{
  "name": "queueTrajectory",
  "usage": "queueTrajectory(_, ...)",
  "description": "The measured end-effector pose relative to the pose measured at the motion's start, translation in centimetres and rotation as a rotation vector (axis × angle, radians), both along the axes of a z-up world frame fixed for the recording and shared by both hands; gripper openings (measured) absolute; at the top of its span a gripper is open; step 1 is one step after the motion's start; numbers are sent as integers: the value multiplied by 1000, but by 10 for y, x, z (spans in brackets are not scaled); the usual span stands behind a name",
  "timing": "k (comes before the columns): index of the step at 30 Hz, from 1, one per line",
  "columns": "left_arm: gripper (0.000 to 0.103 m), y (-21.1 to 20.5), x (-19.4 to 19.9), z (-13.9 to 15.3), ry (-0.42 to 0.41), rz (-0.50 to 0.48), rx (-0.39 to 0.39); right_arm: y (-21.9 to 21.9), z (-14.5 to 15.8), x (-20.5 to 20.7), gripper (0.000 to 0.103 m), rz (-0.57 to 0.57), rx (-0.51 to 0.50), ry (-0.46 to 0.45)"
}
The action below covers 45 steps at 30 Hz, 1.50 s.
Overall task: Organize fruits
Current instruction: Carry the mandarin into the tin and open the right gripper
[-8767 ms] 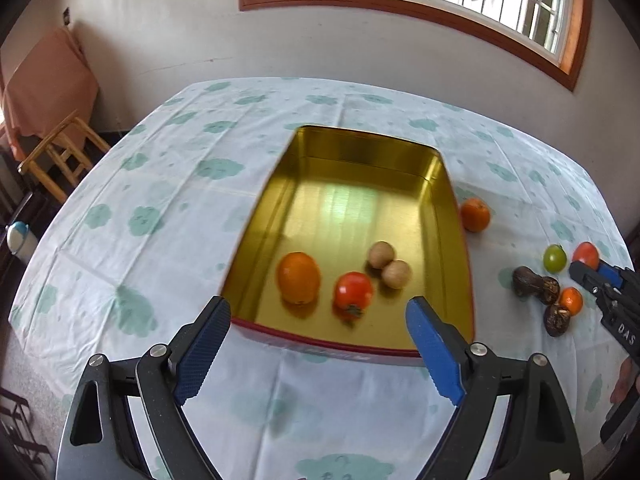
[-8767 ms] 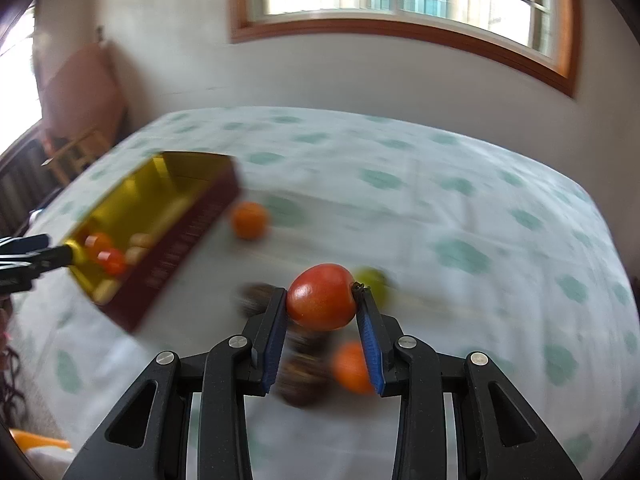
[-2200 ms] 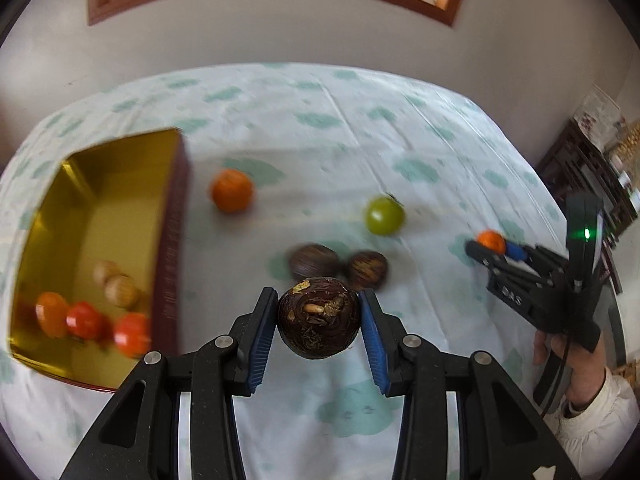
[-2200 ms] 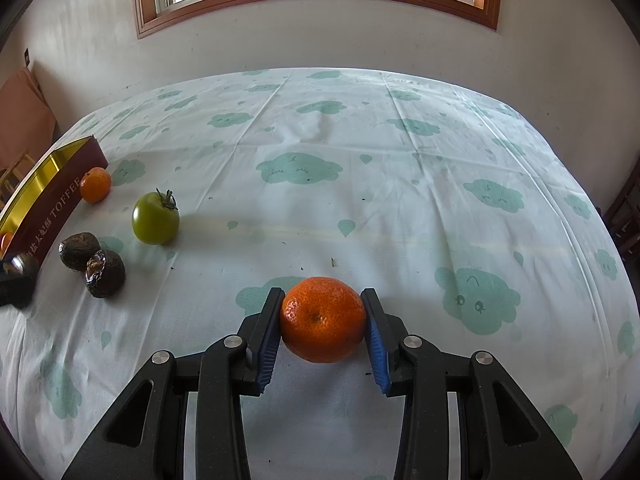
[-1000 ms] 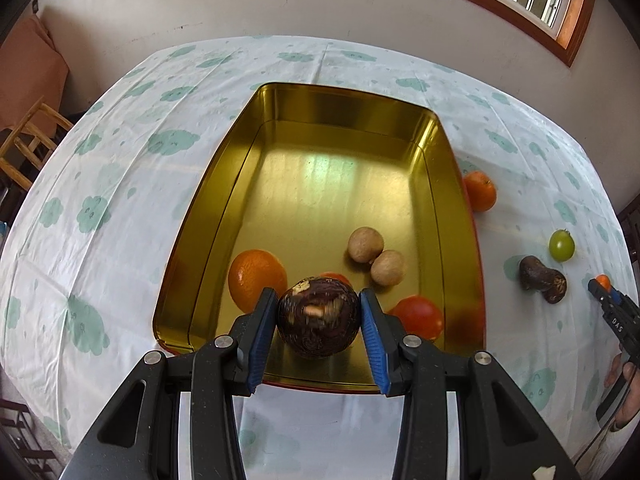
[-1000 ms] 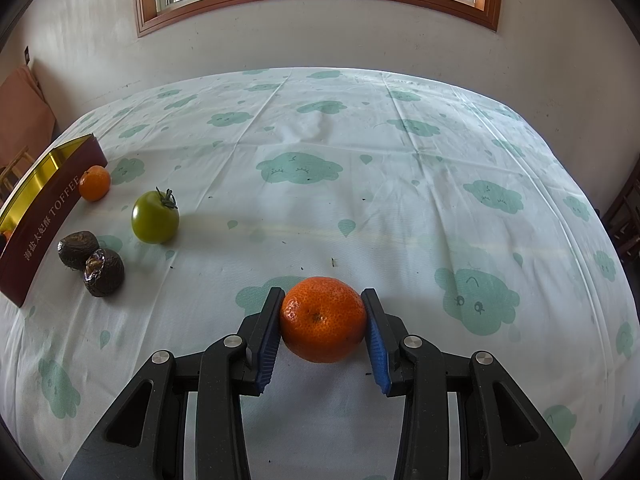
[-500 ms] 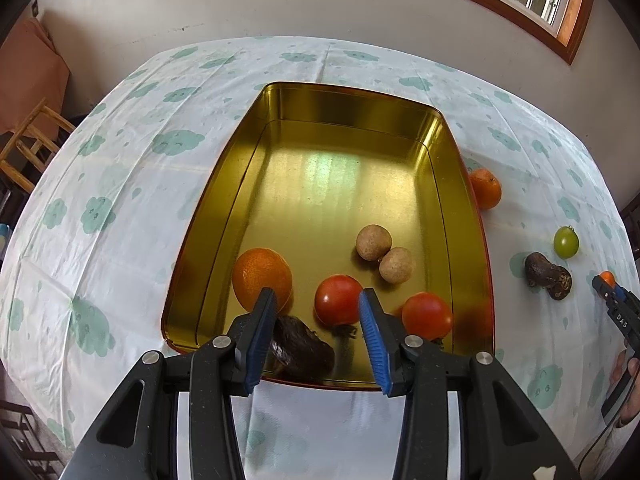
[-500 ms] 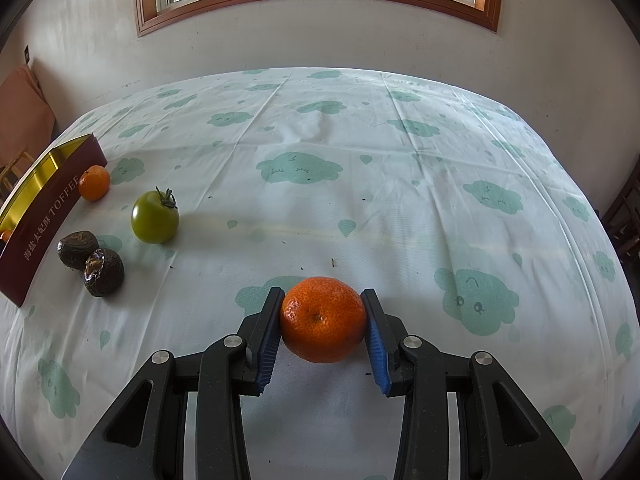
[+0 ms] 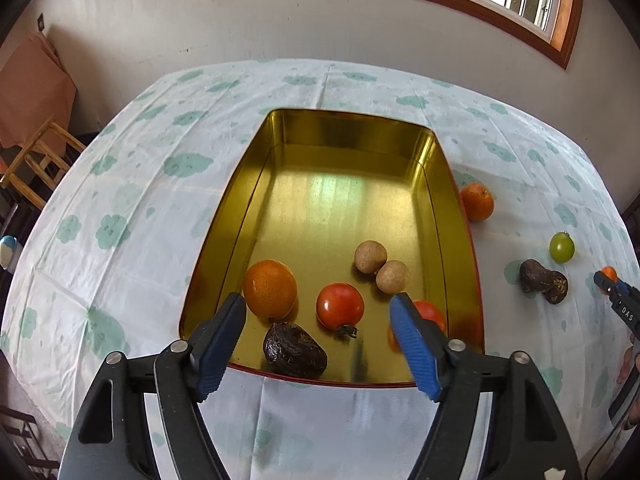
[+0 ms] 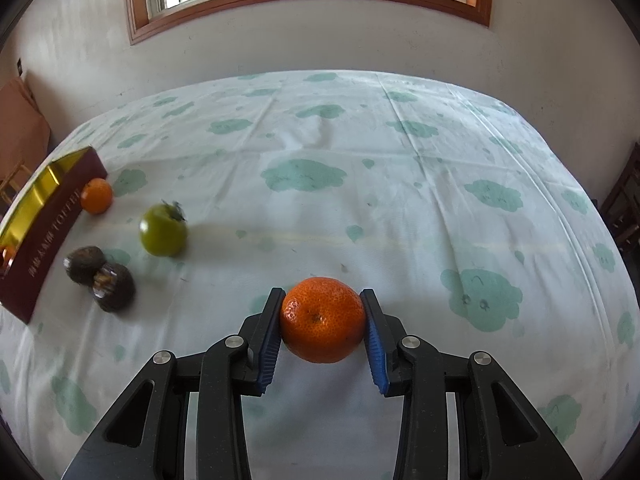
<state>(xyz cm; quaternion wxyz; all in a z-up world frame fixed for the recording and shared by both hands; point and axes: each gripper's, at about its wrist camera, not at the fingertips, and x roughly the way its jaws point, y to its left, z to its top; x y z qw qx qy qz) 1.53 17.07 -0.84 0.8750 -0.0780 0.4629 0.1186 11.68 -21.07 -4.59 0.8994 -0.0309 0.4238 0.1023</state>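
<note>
My left gripper [image 9: 318,340] hangs over the near end of the gold tin [image 9: 236,216], its jaws opening with nothing pressed between them. A dark wrinkled fruit [image 9: 294,350] lies on the tin floor just below them. Also in the tin are an orange [image 9: 270,289], a red tomato [image 9: 340,306], a second red tomato [image 9: 430,314] partly hidden behind the right finger, and two small brown fruits [image 9: 370,256]. My right gripper [image 10: 322,326] is shut on a mandarin [image 10: 322,320] above the cloth.
On the cloud-print tablecloth [image 10: 360,184], right of the tin, lie a small orange [image 9: 476,202], a green tomato [image 10: 163,231] and two dark fruits [image 10: 100,278]. A wooden chair [image 9: 36,160] stands off the table's left side. Walls and a window lie behind.
My left gripper's jaws have spread wide and let go of the dark fruit, which now lies in the tin's near end. The right gripper with its mandarin has stayed still.
</note>
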Motion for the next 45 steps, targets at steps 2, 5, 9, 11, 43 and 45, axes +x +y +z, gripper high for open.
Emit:
queueTrajectory(2,73,0,-3,3,-13,2,1,11,8,-2,38,27,15,-13)
queueTrajectory(5,74,0,-9,8,-28,17,12,36,22,-6,38,91,39,-35)
queueTrajectory(9,77,6,-19,13,-46,41,18,80,38,-14,38,202,64,-61)
queueTrajectory(11,77,12,-25,16,-53,61,6,103,44,-18,38,254,75,-67)
queueTrajectory(43,81,81,-74,10,-38,276,-24,311,21,-61,39,681,8,2)
queueTrajectory(45,81,80,-75,9,-37,274,-28,313,18,-60,39,682,5,10)
